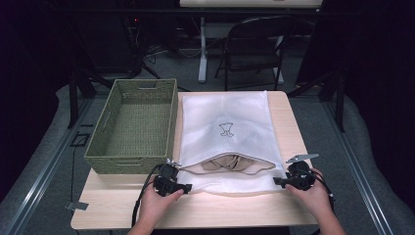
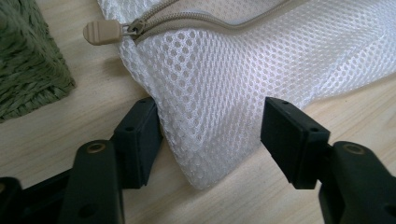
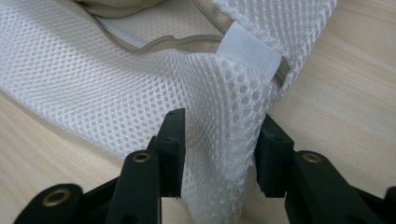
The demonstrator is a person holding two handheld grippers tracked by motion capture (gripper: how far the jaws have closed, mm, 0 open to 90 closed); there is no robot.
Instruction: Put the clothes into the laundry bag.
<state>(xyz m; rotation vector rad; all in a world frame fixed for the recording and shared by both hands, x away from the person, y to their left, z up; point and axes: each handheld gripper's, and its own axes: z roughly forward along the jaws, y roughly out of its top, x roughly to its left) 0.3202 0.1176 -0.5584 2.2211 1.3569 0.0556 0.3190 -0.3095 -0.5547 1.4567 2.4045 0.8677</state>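
Observation:
A white mesh laundry bag (image 1: 225, 122) lies flat on the wooden table (image 1: 195, 210), its zipped mouth gaping toward me. A beige garment (image 1: 232, 164) shows inside. My left gripper (image 1: 183, 186) is at the bag's near left corner. In the left gripper view its jaws (image 2: 212, 135) stand open on either side of that corner (image 2: 205, 107), the left jaw touching the mesh, with the beige zipper pull (image 2: 100, 32) beyond. My right gripper (image 1: 279, 181) is at the near right corner. There its jaws (image 3: 219, 154) are narrower but open, with a bunched fold of mesh (image 3: 219, 116) between them below a white tab (image 3: 250, 49).
A green woven basket (image 1: 129, 164) stands on the table's left side, right against the bag, and it looks empty. Its corner (image 2: 28, 70) is close to my left gripper. A folding chair (image 1: 254, 49) and table legs stand beyond the far edge.

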